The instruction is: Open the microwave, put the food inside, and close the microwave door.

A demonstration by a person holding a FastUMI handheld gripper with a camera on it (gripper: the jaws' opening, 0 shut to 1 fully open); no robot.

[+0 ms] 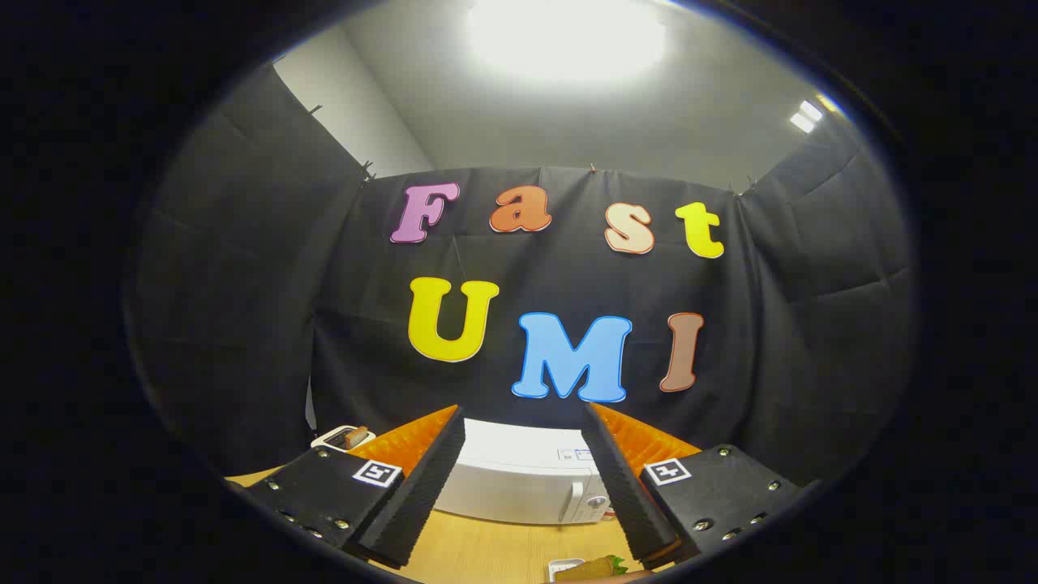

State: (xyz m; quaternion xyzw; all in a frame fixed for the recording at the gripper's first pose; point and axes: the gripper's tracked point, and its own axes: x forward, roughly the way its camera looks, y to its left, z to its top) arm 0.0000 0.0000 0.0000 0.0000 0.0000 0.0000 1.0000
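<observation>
- The gripper (523,430) is hanging open, fingers wide apart, gripping nothing.
- The microwave (519,483) is standing shut beyond the fingers on the table (486,551).
- The food (596,568) is lying below, near the right finger.
- Microwave labels are too small to read.

The microwave (519,478) sits on the tabletop (486,551) against the booth wall, beyond the spread fingers (422,487) of the hand-held gripper (523,487). A toaster (345,438) stands to its left; the food (596,568) lies nearer, before it.
</observation>
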